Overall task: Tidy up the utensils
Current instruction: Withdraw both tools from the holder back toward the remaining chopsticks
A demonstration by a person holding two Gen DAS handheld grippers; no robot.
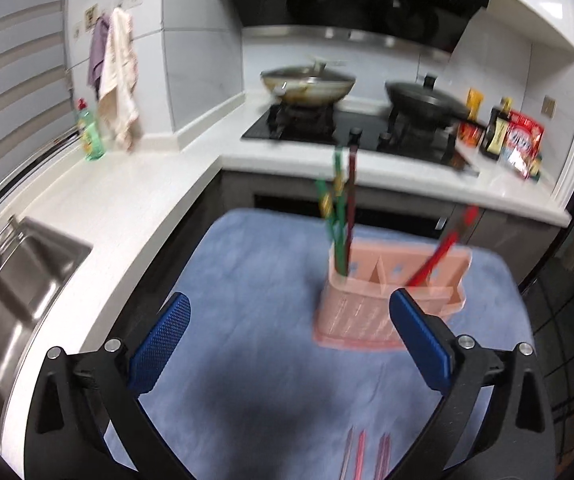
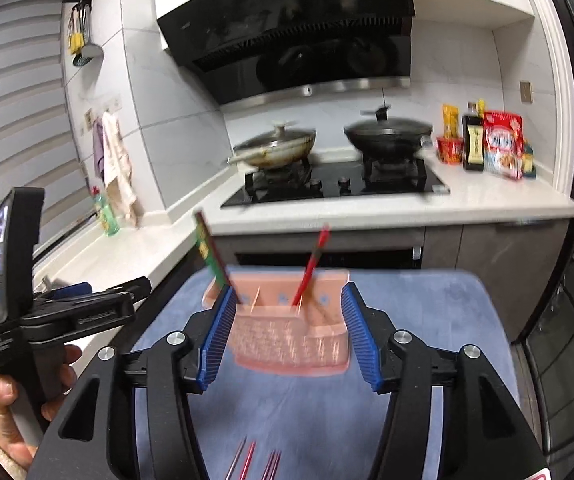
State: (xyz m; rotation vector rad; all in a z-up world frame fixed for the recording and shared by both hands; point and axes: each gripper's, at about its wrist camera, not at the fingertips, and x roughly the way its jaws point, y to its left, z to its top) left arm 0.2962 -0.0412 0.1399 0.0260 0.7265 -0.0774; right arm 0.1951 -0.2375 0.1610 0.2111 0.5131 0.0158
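A pink slotted utensil holder stands on a blue cloth. Green and dark chopsticks stand in its left compartment; red chopsticks lean in its right one. Several pink-red chopsticks lie on the cloth at the near edge. My left gripper is open and empty, short of the holder. My right gripper is open, its pads either side of the holder from the camera's view. The left gripper tool shows at the left, held by a hand.
A white L-shaped counter runs left with a steel sink. A hob carries a wok and a black lidded pan. Sauce bottles and packets stand at the right. A green soap bottle stands by hanging towels.
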